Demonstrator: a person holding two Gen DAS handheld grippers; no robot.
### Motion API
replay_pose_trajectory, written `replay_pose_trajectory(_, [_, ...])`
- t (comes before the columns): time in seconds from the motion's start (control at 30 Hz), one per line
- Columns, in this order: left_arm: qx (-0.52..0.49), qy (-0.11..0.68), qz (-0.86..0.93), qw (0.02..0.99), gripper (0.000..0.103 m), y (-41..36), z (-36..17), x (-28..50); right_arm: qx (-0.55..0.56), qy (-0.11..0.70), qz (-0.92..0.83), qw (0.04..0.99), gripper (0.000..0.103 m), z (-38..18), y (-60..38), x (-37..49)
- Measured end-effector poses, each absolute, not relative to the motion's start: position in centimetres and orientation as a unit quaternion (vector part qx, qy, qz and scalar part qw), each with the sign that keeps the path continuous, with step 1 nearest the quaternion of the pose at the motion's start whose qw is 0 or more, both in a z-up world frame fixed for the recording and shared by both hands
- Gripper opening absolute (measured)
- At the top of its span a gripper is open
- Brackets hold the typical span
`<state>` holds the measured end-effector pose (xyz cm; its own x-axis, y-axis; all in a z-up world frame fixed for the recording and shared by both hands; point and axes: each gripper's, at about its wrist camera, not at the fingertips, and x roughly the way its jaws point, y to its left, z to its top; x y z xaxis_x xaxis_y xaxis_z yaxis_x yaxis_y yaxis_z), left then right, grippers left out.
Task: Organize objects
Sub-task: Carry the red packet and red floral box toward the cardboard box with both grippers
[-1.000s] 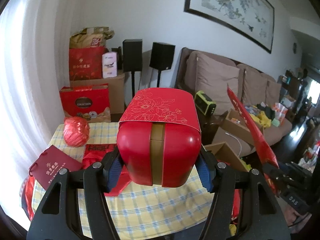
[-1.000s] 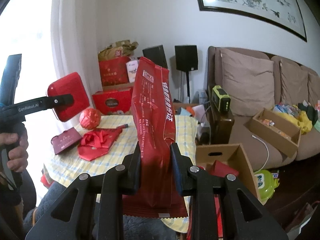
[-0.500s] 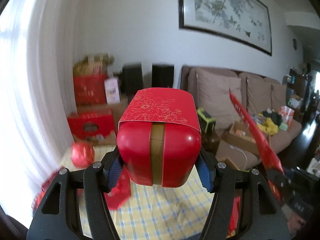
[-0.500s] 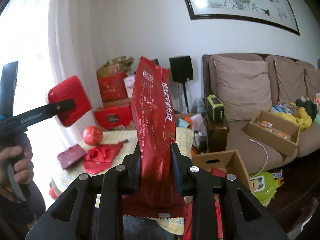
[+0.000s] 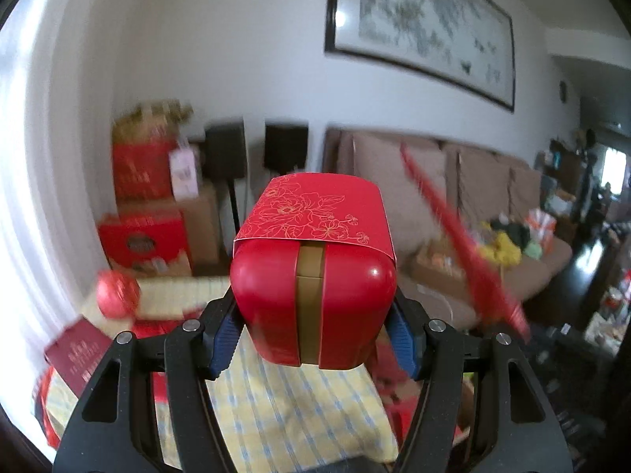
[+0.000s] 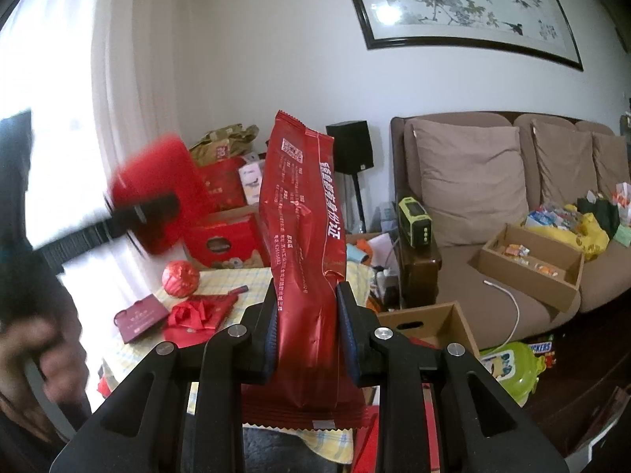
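My left gripper (image 5: 313, 339) is shut on a rounded red tin (image 5: 313, 295) with a gold band and a red floral paper sleeve, held up in the air above the table. In the right wrist view the same tin (image 6: 157, 197) shows blurred at the left, with a hand (image 6: 27, 351) on that gripper's handle. My right gripper (image 6: 307, 339) is shut on a tall red snack bag (image 6: 303, 244) that stands upright between the pads. From the left wrist view this bag (image 5: 461, 244) appears edge-on at the right.
A table with a yellow checked cloth (image 6: 221, 280) carries a red foil ball (image 6: 180, 279), a maroon booklet (image 6: 140, 317) and crumpled red wrapping (image 6: 197, 315). Red gift boxes (image 6: 224, 242) and speakers stand behind. An open cardboard box (image 6: 430, 323) sits on the floor by a brown sofa (image 6: 493, 197).
Both grippers have pulled back and up from the table, which now looks smaller and lower. The grips on the tin and the bag are unchanged.
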<state>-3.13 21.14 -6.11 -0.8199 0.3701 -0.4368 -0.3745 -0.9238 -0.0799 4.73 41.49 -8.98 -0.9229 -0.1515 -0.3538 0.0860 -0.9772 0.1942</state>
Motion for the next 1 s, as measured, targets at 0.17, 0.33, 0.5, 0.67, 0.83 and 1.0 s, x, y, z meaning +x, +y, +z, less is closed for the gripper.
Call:
replay_pose_trajectory(0.17, [-0.239, 0.011, 0.946, 0.220, 0.061, 22.5, -6.9, -2.7, 0.183, -0.081, -0.979, 0.044, 0.026, -8.8, 41.9, 4.9])
replay_pose_trajectory(0.33, [-0.243, 0.019, 0.940, 0.239, 0.061, 24.1, -7.1, -2.3, 0.185, -0.089, -0.978, 0.036, 0.026, -8.8, 42.9, 4.7])
replay_pose_trajectory(0.5, [-0.246, 0.017, 0.938, 0.246, 0.061, 24.0, -7.2, -2.2, 0.182, -0.092, -0.978, 0.033, 0.026, -8.7, 43.5, 4.8])
replay_pose_trajectory(0.67, [-0.250, 0.005, 0.933, 0.259, 0.061, 23.7, -7.2, -2.2, 0.169, -0.092, -0.981, 0.035, 0.026, -8.3, 43.8, 5.3])
replay_pose_trajectory(0.83, [-0.247, 0.005, 0.931, 0.270, 0.061, 24.0, -7.1, -1.8, 0.170, -0.091, -0.981, 0.027, 0.026, -8.2, 44.2, 5.4])
replay_pose_trajectory(1.0, [-0.252, 0.008, 0.928, 0.274, 0.061, 24.4, -7.4, -1.8, 0.172, -0.096, -0.980, 0.021, 0.026, -8.5, 44.8, 5.2])
